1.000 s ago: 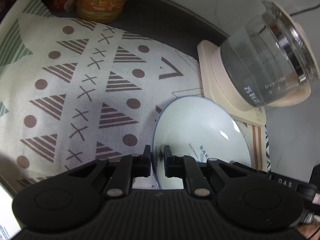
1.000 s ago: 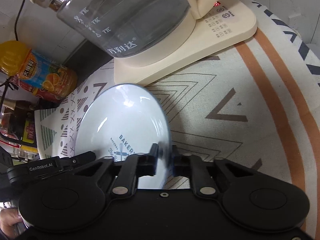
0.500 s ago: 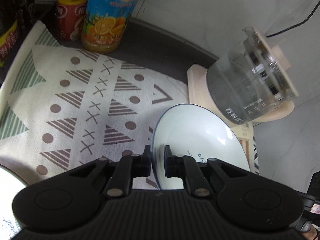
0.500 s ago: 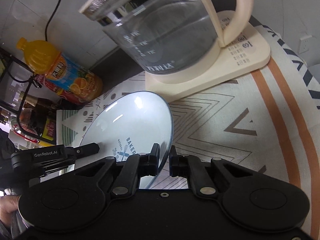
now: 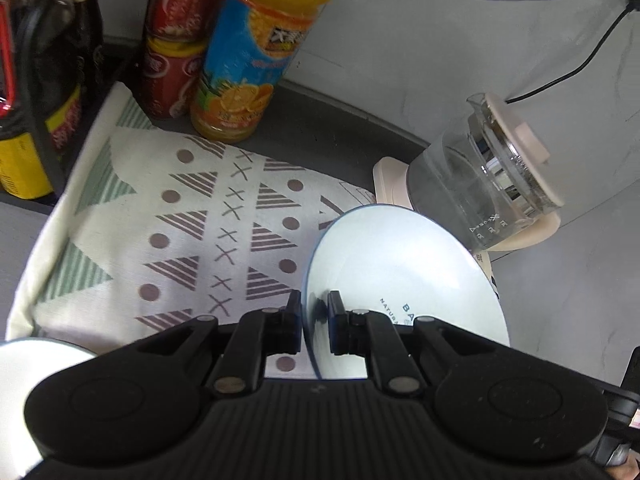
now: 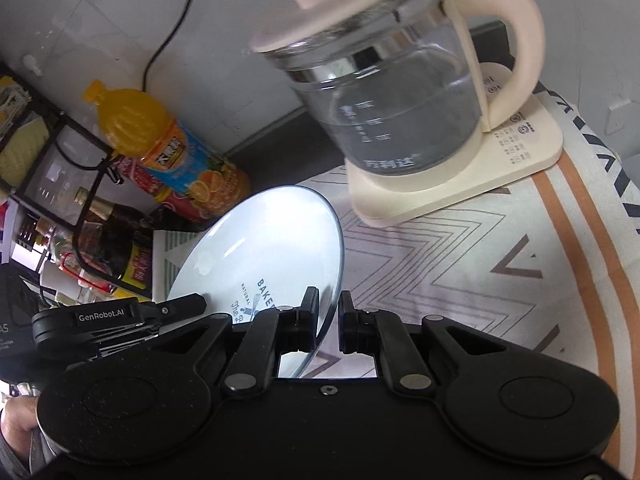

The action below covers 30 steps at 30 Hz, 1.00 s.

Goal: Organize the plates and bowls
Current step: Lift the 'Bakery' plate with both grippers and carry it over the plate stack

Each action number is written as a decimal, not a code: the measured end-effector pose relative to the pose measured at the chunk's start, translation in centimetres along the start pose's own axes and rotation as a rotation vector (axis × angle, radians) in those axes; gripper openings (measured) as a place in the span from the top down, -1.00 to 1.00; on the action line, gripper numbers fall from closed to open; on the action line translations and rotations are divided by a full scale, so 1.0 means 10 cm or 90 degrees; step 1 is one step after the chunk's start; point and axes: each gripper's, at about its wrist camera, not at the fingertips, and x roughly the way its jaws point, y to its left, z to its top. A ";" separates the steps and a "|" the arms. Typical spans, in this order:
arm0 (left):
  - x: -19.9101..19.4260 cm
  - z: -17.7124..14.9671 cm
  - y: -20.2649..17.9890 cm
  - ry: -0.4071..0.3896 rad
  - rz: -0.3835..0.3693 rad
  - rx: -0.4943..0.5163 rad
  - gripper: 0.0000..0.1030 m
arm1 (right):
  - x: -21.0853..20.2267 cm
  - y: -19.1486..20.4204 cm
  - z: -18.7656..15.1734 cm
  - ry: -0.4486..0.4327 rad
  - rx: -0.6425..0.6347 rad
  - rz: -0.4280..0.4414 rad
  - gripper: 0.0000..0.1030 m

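A white plate with a blue rim and blue lettering [image 5: 400, 276] is held off the patterned cloth [image 5: 192, 232] by both grippers. My left gripper [image 5: 314, 322] is shut on its left rim. My right gripper [image 6: 329, 320] is shut on its right rim; the plate shows in the right wrist view [image 6: 264, 252], tilted. The left gripper also shows in the right wrist view [image 6: 120, 316] at the plate's far side. Part of another white plate [image 5: 28, 380] lies at the lower left of the left wrist view.
A glass kettle on a cream base [image 6: 404, 120] stands at the back right, also in the left wrist view [image 5: 488, 196]. An orange juice bottle [image 5: 252, 60], red cans [image 5: 176, 40] and dark bottles in a black wire rack [image 6: 108, 240] stand at the back left.
Both grippers have risen with the plate between them. The cloth, kettle and bottles now sit farther below and more of the back wall shows.
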 end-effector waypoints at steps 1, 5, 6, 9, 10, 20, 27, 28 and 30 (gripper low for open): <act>-0.04 0.00 0.04 0.000 -0.003 0.004 0.80 | -0.02 0.05 -0.04 -0.004 -0.002 -0.002 0.81; -0.23 -0.04 0.18 0.006 -0.015 0.030 0.80 | -0.09 0.26 -0.21 -0.024 0.006 -0.010 0.81; -0.29 -0.04 0.24 0.007 -0.018 0.032 0.80 | -0.11 0.32 -0.27 -0.029 0.012 -0.013 0.81; -0.47 -0.07 0.39 0.010 -0.020 0.041 0.80 | -0.15 0.47 -0.44 -0.040 0.028 -0.019 0.81; -0.52 -0.08 0.45 0.012 -0.019 0.045 0.80 | -0.15 0.53 -0.50 -0.042 0.033 -0.019 0.81; -0.93 -0.24 0.97 0.020 -0.025 0.055 0.80 | -0.15 1.10 -1.07 -0.060 0.057 -0.023 0.81; -1.11 -0.34 1.20 0.018 -0.029 0.059 0.80 | -0.15 1.39 -1.35 -0.066 0.058 -0.030 0.81; -1.13 -0.36 1.23 0.019 -0.029 0.060 0.80 | -0.14 1.42 -1.38 -0.067 0.058 -0.032 0.81; -1.15 -0.39 1.29 0.022 -0.030 0.061 0.80 | -0.13 1.49 -1.46 -0.068 0.060 -0.034 0.81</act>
